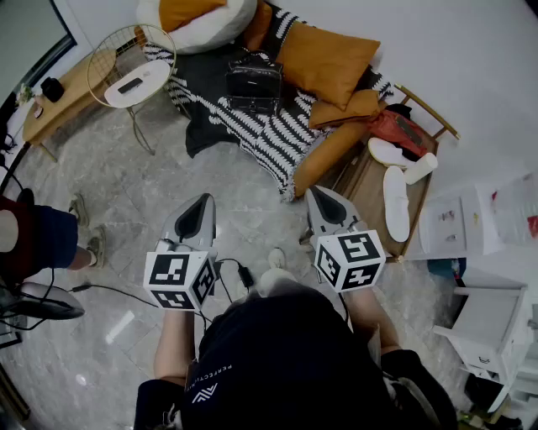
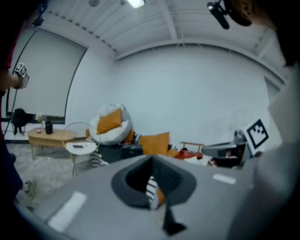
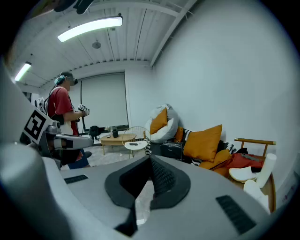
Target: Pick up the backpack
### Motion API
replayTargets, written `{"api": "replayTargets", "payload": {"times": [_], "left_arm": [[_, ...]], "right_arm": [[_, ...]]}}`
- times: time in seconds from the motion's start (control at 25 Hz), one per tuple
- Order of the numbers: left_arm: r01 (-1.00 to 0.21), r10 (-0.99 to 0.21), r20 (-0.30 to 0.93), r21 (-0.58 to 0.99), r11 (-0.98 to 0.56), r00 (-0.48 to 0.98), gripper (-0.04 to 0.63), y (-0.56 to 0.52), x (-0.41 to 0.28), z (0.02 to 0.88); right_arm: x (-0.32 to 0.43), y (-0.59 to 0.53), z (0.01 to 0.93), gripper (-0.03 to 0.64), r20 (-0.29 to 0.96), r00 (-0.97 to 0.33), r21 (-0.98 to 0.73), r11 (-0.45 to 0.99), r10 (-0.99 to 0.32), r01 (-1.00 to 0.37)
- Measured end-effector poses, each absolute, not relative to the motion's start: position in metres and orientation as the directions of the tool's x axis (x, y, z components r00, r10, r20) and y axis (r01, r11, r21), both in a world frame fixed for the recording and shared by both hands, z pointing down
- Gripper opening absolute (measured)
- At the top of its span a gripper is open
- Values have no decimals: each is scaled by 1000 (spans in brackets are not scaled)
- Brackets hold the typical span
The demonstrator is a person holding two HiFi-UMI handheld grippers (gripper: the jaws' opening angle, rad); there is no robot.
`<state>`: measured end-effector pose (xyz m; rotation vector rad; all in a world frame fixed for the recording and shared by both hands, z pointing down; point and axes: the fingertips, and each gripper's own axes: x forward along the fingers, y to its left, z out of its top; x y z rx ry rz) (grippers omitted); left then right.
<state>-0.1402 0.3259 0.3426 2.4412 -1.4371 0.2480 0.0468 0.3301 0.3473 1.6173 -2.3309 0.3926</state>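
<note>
black backpack (image 1: 254, 84) rests on striped blanket (image 1: 271, 141) over marble floor (image 1: 126, 193).

White print on the black shirt (image 1: 286, 353) reads roughly "PERFECT".

1. A living-room corner, seemingly staged; orange cushions (image 1: 324, 59), a striped blanket (image 1: 252, 126) and a beanbag (image 1: 197, 21) lie against the wall.
2. A wire side table (image 1: 139, 80) and a wooden table (image 1: 63, 97) stand near.
3. Bare white walls, a strip light (image 3: 89, 28) and a floor cable (image 1: 109, 290) suggest a studio.

Bright, even ceiling tube light (image 3: 89, 28), fisheye edges, blurred left gripper view
</note>
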Motion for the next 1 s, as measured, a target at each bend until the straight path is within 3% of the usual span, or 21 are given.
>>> {"api": "replayTargets", "payload": {"times": [1.0], "left_arm": [[-909, -845, 336, 146, -390, 416, 7, 255, -44, 359]], "right_arm": [[139, 240, 377, -5, 412, -424, -147, 401, -806, -904]]}}
